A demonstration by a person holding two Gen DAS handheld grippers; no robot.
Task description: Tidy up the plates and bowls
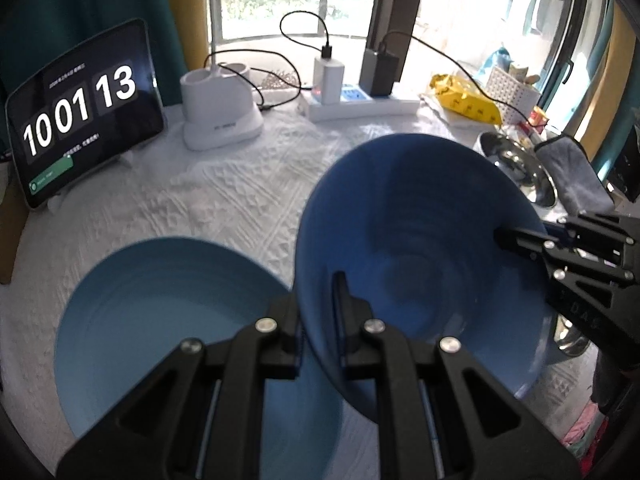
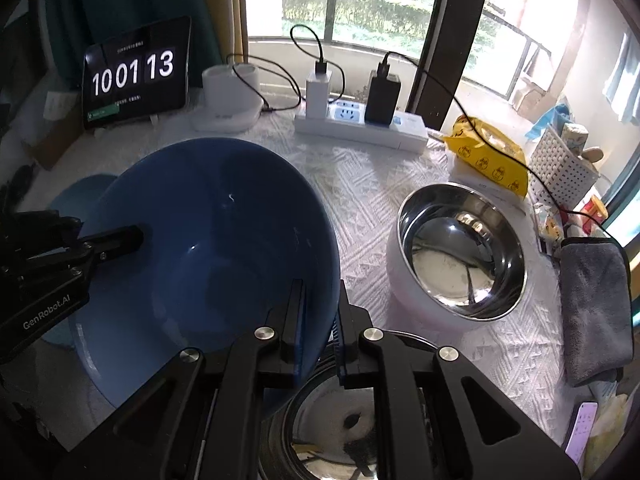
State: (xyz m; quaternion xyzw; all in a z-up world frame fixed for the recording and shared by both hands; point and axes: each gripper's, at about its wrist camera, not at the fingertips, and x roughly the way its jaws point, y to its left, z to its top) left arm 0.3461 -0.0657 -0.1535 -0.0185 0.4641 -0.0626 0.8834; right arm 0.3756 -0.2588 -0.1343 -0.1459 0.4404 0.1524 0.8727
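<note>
A large dark blue bowl (image 1: pixel 420 240) (image 2: pixel 208 248) hangs tilted above the white tablecloth, held by both grippers at opposite rims. My left gripper (image 1: pixel 320 312) is shut on its near-left rim, one finger inside and one outside. My right gripper (image 2: pixel 320 316) is shut on the bowl's right rim in the same way; it shows in the left wrist view as black fingers (image 1: pixel 520 240) at the far rim. A light blue plate (image 1: pixel 160 312) lies flat on the cloth, left of and below the bowl. A steel bowl (image 2: pixel 460 256) with a white outer wall stands to the right.
A tablet clock (image 1: pixel 80 120), a white holder (image 1: pixel 220 116) and a power strip (image 2: pixel 360 128) with chargers and cables line the back. A yellow packet (image 2: pixel 488 160) and a grey cloth (image 2: pixel 596 308) lie right. Another steel bowl (image 2: pixel 332 420) sits under my right gripper. A phone (image 2: pixel 582 432) lies at the right edge.
</note>
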